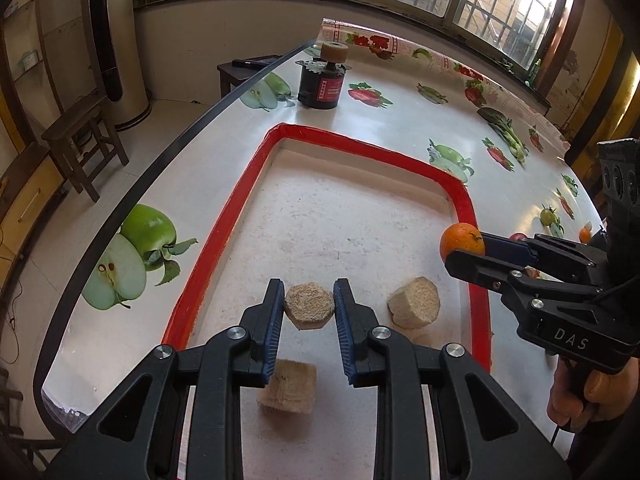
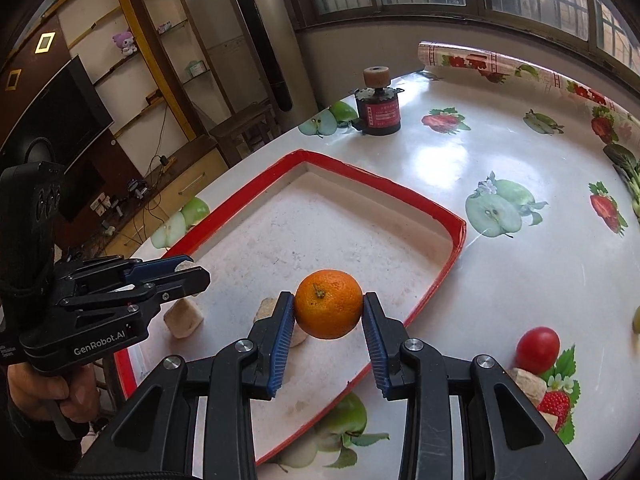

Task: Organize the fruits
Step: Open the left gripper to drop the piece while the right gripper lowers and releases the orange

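1. In the lower centre of the right wrist view, my right gripper [image 2: 329,312] has its fingers closed on the orange [image 2: 328,304], both blue pads touching its sides. The fruit hangs above the red-rimmed tray [image 2: 452,264].
2. In the lower centre of the left wrist view, my left gripper [image 1: 309,306] holds a beige hexagonal piece [image 1: 309,305] between its fingers, also over the tray; two similar pieces lie on the tray floor.
3. I judge the step is placing the orange. I should lower it onto a bare part of the floor, away from the pieces.
4. I should open only when it rests, because a round fruit may roll.
5. A red tomato [image 2: 537,349] waits at lower right, outside the tray.
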`<state>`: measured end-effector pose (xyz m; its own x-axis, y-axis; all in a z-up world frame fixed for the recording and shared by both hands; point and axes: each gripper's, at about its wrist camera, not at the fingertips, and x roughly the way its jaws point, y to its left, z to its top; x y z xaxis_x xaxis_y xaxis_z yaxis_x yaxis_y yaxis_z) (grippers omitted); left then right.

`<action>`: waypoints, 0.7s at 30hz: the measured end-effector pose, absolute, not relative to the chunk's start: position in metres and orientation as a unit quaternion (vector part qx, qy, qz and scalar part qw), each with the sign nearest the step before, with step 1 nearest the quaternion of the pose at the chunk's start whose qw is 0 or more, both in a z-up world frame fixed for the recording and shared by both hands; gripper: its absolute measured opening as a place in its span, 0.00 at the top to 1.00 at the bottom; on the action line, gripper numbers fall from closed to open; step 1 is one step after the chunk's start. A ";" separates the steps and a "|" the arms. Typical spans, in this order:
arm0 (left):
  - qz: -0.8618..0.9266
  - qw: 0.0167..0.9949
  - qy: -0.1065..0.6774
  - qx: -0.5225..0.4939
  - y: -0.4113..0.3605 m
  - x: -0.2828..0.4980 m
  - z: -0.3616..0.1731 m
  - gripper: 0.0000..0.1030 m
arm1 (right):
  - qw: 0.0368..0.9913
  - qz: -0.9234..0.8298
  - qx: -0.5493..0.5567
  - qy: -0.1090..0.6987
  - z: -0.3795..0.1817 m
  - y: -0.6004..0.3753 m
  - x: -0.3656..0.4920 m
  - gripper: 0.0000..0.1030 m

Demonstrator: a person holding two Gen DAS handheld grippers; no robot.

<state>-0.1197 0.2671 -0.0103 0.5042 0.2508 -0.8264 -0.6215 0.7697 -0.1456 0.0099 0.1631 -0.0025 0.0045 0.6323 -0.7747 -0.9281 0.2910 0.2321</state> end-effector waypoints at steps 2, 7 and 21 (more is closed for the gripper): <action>0.262 0.835 0.431 -0.222 0.273 -0.115 -0.015 0.78 | 0.685 0.565 -0.184 0.422 -0.008 0.174 0.013 0.66; 0.260 0.825 0.448 -0.225 0.278 -0.107 -0.028 0.78 | 0.679 0.561 -0.198 0.431 -0.021 0.191 0.017 0.66; 0.279 0.808 0.468 -0.224 0.273 -0.108 -0.028 0.75 | 0.681 0.557 -0.193 0.434 -0.021 0.185 0.018 0.49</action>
<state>-0.1075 0.2733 -0.0276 0.4070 0.2404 -0.8812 -0.6601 0.7443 -0.1018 0.0181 0.1847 -0.0211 0.0019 0.5920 -0.8059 -0.9264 0.3045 0.2215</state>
